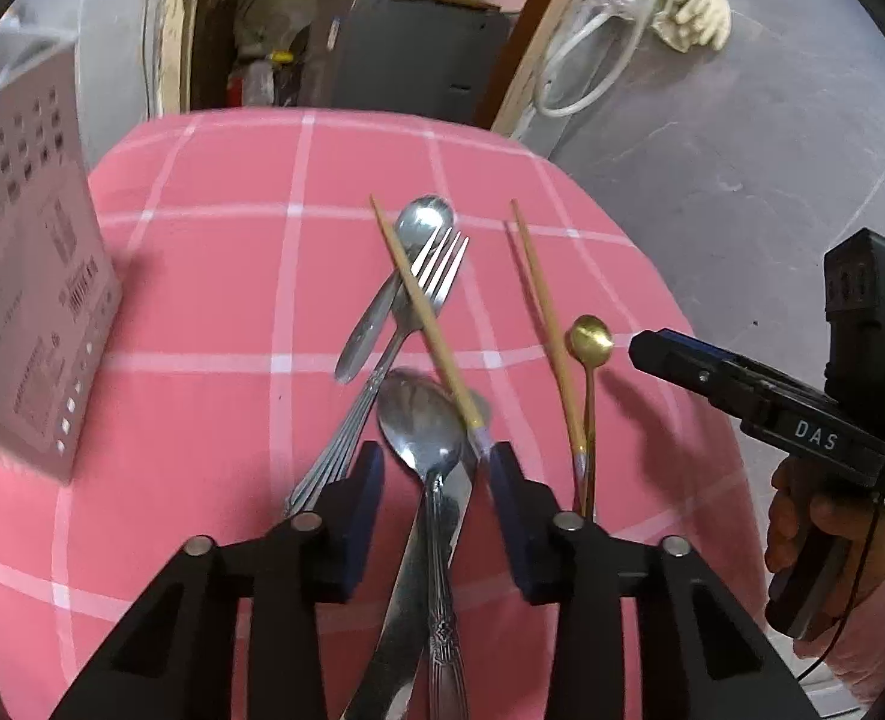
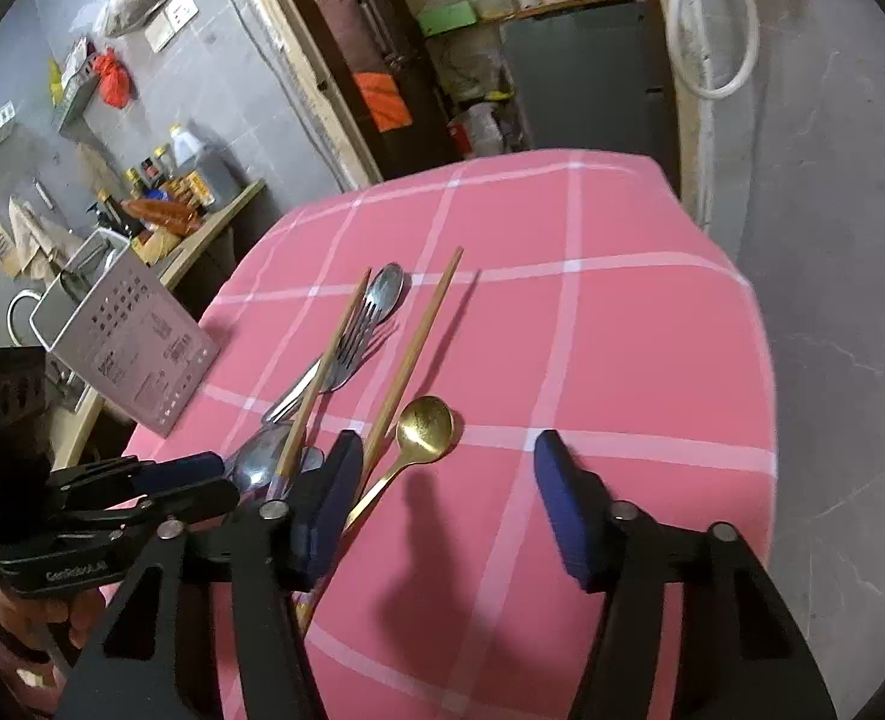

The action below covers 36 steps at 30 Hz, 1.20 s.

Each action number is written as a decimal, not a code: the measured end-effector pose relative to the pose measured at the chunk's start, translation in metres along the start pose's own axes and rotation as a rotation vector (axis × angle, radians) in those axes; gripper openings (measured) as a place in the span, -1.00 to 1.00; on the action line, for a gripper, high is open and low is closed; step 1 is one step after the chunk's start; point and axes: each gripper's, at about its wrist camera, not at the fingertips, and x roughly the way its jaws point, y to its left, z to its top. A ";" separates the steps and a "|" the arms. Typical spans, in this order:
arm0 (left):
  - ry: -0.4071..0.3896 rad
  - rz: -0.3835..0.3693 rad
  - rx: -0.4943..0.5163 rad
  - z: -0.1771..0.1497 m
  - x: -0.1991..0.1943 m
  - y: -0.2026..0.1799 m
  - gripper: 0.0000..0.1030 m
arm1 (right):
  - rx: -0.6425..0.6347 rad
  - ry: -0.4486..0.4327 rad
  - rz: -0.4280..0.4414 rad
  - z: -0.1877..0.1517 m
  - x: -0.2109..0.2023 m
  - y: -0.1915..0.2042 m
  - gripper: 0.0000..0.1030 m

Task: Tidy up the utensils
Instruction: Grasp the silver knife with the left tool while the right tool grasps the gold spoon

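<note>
Table (image 1: 202,312), pink check cloth, carries all utensils in a loose heap w/ a perforated metal holder (image 1: 28,300) standing at far left edge. I judge the holder is the likely destination; cannot confirm.

Left gripper (image 1: 436,474): jaws released, straddling the large spoon (image 1: 424,420) at its neck, not yet clamped. Spoon lies over a flat steel handle, prob. a knife (image 1: 406,612); its blade end is hidden. Right gripper (image 2: 448,468): jaws spread wide, nothing between them, gold spoon (image 2: 424,420) just ahead of its left finger.

Step in hand, my judgement: pick the large spoon. To do it well I'd close on the narrow neck only, keep pads clear of the knife beneath and of the chopstick (image 1: 430,324) whose near tip sits just beside the right pad; lift straight up so the pile isn't dragged.

Utensils, largest first:
- Fork (image 1: 406,324): steel, tines far, crossed by that chopstick.
- Large spoon: steel, bowl up, patterned handle toward me.
- Second steel spoon (image 1: 406,258): under fork, bowl far.
- Second chopstick (image 1: 544,312): apart to the right, alongside gold spoon.
- Gold spoon: smallest, round bowl, thin stem.
</note>
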 end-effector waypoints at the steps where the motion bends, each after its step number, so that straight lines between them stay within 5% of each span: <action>1: 0.007 -0.005 -0.012 0.000 0.001 0.002 -0.39 | -0.004 0.010 0.007 0.001 0.003 0.000 -0.15; 15: 0.093 -0.123 -0.215 0.009 0.028 0.032 -0.40 | -0.092 0.124 0.065 0.017 0.034 -0.001 -0.46; 25: 0.139 -0.131 -0.257 0.018 0.029 0.031 -0.71 | -0.064 0.169 0.098 0.019 0.034 -0.008 -0.88; 30: 0.126 -0.162 -0.242 0.020 0.017 0.026 -0.94 | -0.043 0.160 0.126 0.014 0.030 -0.005 -0.93; 36: 0.099 -0.189 -0.218 0.020 -0.002 0.023 -0.95 | -0.023 0.111 0.119 0.008 0.015 0.004 -0.95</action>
